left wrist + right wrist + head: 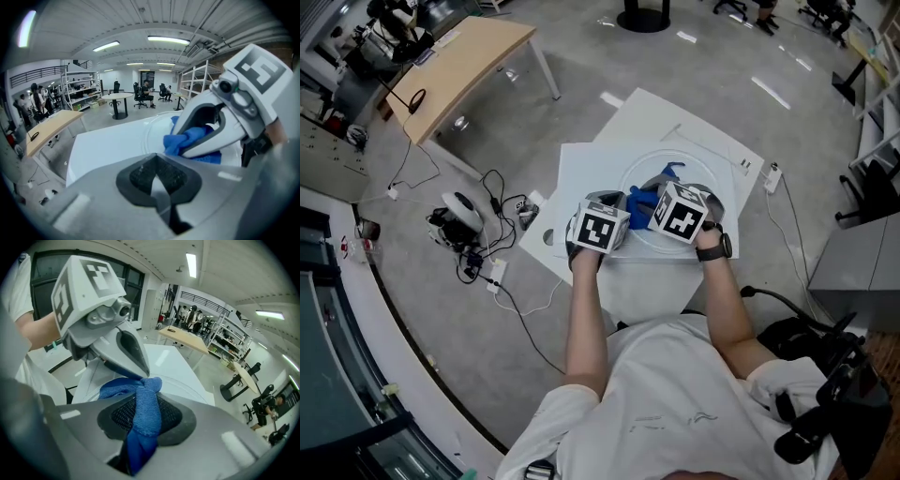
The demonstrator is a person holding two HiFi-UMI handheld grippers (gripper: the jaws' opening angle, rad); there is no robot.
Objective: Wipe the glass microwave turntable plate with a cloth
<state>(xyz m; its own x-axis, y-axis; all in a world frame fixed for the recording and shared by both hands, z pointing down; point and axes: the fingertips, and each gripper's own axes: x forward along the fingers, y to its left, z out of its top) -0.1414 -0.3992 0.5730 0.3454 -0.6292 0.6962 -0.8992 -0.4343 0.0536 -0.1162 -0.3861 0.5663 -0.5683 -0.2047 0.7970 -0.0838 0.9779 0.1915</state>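
Blue cloth, soft and light, is clamped in the right claw over the likely slick, breakable glass turntable plate, which lies flat on the white counter and is best steadied at its rim, while the left claw, jaws together and seemingly empty, sits just left.

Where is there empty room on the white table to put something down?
Free: the white table left of the round glass plate, and its far corner beyond the plate. Crowded: over the plate, where the left gripper, the right gripper and the blue cloth meet.
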